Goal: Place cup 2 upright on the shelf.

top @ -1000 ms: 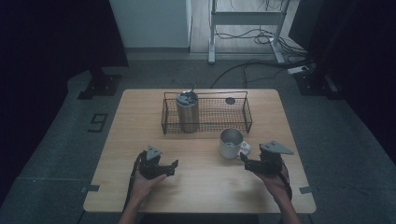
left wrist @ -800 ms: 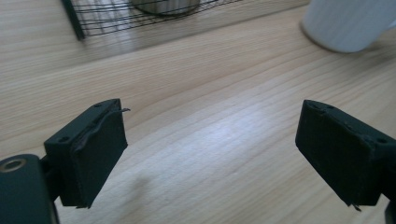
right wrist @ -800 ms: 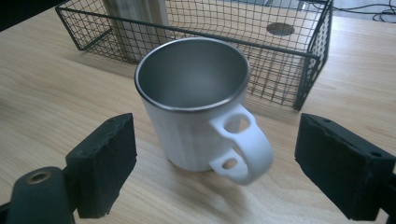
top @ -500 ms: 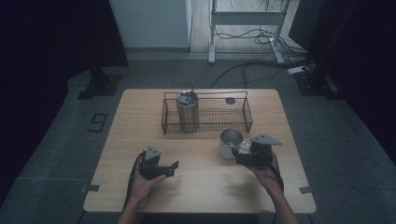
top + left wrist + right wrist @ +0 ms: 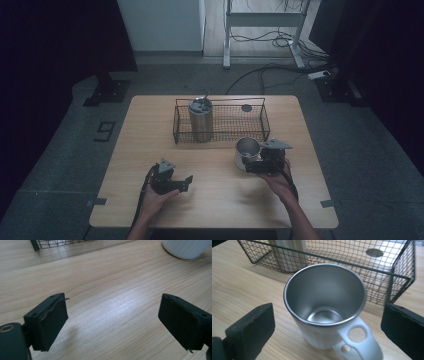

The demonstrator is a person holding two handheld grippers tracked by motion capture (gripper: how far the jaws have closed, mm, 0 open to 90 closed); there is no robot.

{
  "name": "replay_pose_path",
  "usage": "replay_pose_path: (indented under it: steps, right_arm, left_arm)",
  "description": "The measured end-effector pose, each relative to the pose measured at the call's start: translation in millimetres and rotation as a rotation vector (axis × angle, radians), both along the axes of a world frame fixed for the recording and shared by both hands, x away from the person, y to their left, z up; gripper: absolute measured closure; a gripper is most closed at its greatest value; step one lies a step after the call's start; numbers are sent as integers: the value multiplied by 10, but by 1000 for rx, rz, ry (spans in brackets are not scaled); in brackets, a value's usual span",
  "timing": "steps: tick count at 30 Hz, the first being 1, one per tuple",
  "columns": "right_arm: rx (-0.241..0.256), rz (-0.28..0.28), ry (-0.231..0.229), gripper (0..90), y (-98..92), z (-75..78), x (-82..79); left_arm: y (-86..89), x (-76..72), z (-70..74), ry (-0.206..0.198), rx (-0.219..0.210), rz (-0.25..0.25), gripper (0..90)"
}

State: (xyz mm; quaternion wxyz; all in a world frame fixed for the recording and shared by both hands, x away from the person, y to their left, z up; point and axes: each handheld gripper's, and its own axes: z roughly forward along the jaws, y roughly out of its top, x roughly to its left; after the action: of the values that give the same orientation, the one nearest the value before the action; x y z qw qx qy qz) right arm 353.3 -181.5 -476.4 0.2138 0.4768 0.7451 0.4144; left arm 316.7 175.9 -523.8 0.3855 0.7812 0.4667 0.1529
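A white mug (image 5: 246, 151) (image 5: 325, 315) with a steel inside stands upright on the wooden table (image 5: 220, 205), just in front of the wire basket (image 5: 225, 135) (image 5: 387, 272). Its handle faces my right gripper (image 5: 252, 167) (image 5: 325, 332), which is open, one jaw on each side of the mug, not touching it. A steel tumbler (image 5: 200, 120) with a lid stands in the left part of the basket. My left gripper (image 5: 186, 182) (image 5: 113, 322) is open over bare table near the front left, with the mug's base (image 5: 186, 248) farther off.
A small dark disc (image 5: 246, 107) (image 5: 374, 252) lies in the basket's right part. The table's front edge is near both hands. Cables and a metal frame (image 5: 265, 20) sit on the floor behind the table.
My right gripper has moved left and forward until its open jaws stand on both sides of the mug. The left gripper has barely shifted.
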Motion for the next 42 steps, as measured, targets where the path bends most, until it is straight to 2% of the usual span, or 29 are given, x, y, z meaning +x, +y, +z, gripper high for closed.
replay_pose_path:
  steps: [8,13,19,24,28,30,32,42]
  right_arm:
    - [-20,-3,21,0,74,3,86]
    - [-36,-3,40,0,154,-4,152]
    - [-58,-6,53,0,208,-7,228]
    - [-74,-8,63,0,237,-33,276]
    - [-101,-18,80,3,263,-75,308]
    - [-117,-28,84,33,275,-99,325]
    - [-114,-25,90,52,274,-114,339]
    - [-125,-8,80,63,273,-123,349]
  left_arm:
    - [8,-3,-23,13,-6,4,87]
    - [5,-26,-26,-6,-5,15,93]
    - [11,-24,-36,2,-2,12,94]
    - [3,-52,-34,-39,6,37,134]
    - [2,-61,-30,-42,7,32,134]
    - [6,-61,-34,-39,11,31,134]
    - [13,-56,-38,-38,8,35,134]
    - [36,-64,-46,-36,5,39,137]
